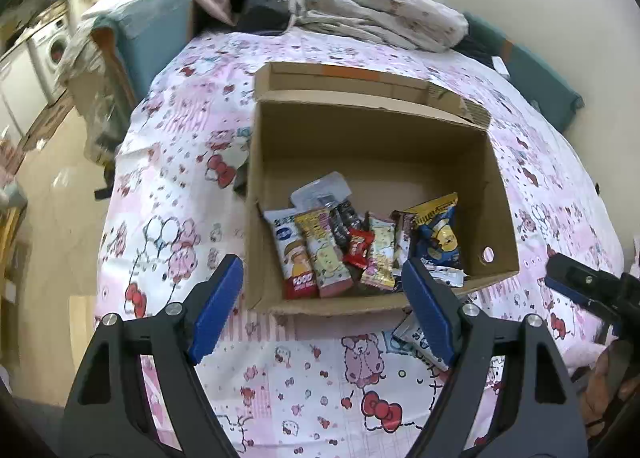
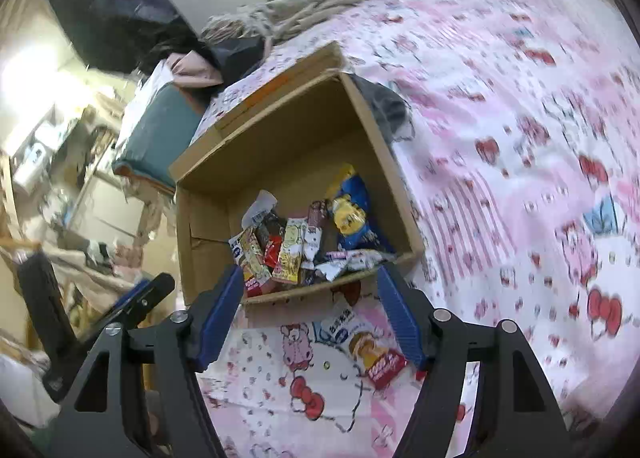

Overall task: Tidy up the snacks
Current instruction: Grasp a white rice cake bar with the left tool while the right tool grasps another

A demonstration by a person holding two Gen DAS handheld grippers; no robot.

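The left gripper (image 1: 322, 300) has its jaws wide apart and empty. Between and just beyond them sits the cardboard box (image 1: 496, 193) on the bed (image 1: 180, 161), with the snack packets (image 1: 320, 250) heaped against its near wall. The right jaw partly covers one more packet lying on the sheet outside the box.

The right gripper (image 2: 310, 308) is also wide open and holds nothing. That loose packet (image 2: 368, 350) lies flat on the sheet just inside its right jaw, close below the box's near wall.

The likely trouble is the pickup. The packet is thin and flat on soft bedding, so closing jaws may pinch the sheet along with it, or slide over the slick wrapper and miss. The box wall is close, so a low approach could nudge the light box. The two grippers are near each other and could collide if both reach in.
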